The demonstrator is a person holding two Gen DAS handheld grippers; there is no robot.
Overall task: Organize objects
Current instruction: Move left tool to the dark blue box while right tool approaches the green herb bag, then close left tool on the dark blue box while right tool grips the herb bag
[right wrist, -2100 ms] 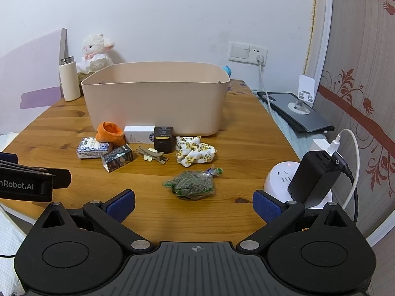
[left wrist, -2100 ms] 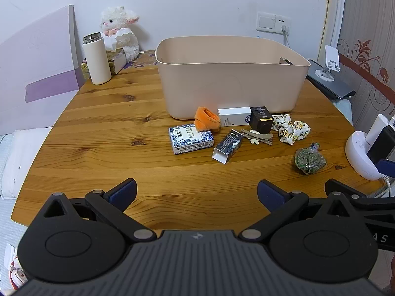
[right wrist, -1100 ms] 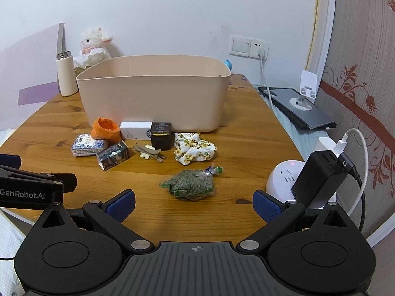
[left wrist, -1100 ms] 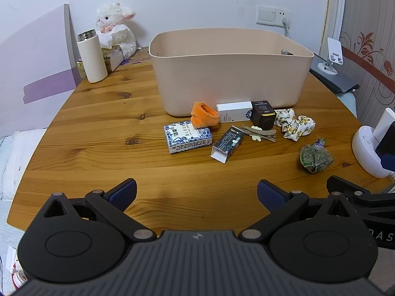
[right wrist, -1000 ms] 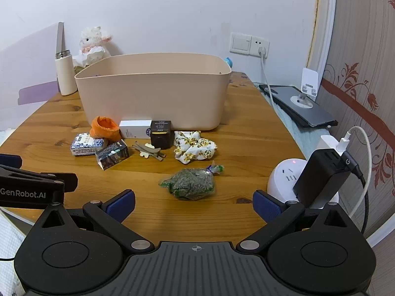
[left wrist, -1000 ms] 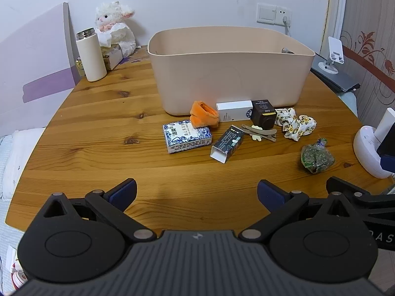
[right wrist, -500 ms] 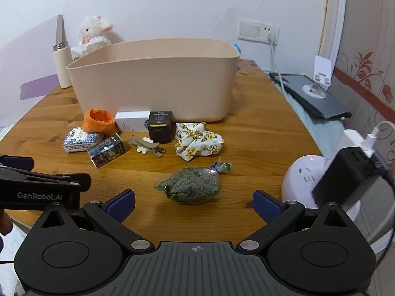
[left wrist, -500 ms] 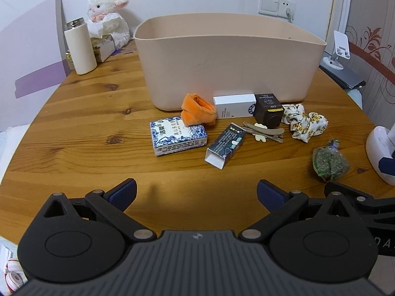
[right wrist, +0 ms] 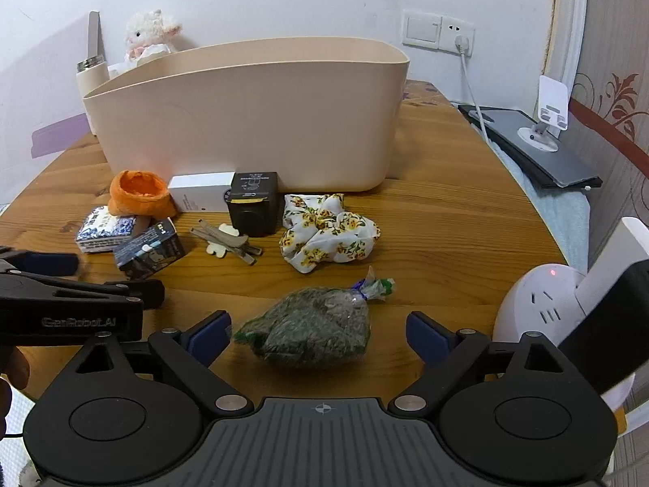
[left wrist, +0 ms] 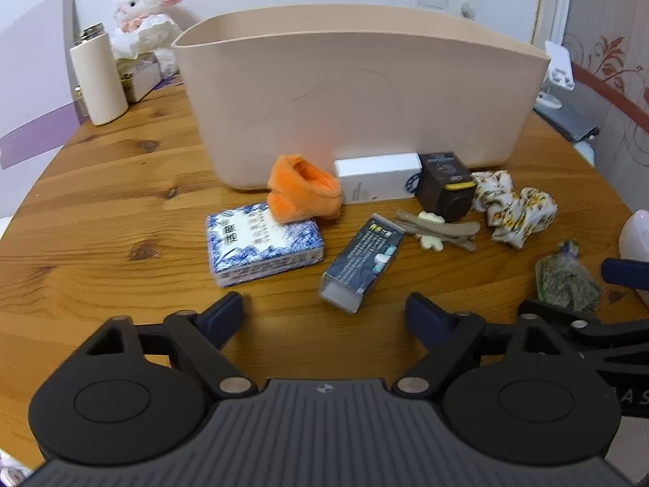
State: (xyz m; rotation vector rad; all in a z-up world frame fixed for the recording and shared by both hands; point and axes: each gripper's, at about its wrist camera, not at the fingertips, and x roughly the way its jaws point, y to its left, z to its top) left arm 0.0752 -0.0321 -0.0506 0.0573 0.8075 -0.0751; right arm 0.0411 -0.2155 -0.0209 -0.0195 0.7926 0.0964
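A beige tub [left wrist: 357, 97] [right wrist: 251, 121] stands on the round wooden table [left wrist: 101, 219]. In front of it lie a blue-and-white box [left wrist: 261, 243], an orange cloth [left wrist: 302, 195], a white box [left wrist: 377, 176], a black cube box [left wrist: 446, 184], a dark carton [left wrist: 363, 261], hair clips [left wrist: 438, 229], a floral scrunchie [right wrist: 326, 231] and a green bag [right wrist: 312, 328]. My left gripper [left wrist: 324, 314] is open, just short of the dark carton. My right gripper [right wrist: 316, 330] is open, its fingers either side of the green bag.
A white flask [left wrist: 99, 77] and a plush lamb [left wrist: 144, 12] stand at the back left. A white charger hub [right wrist: 543, 304] with a black plug sits at the right edge. A tablet with a stand [right wrist: 539, 150] lies beyond the table at the right.
Both grippers have moved forward and lower toward the items. The dark carton is now near the left fingers and the green bag now lies between the right fingers.
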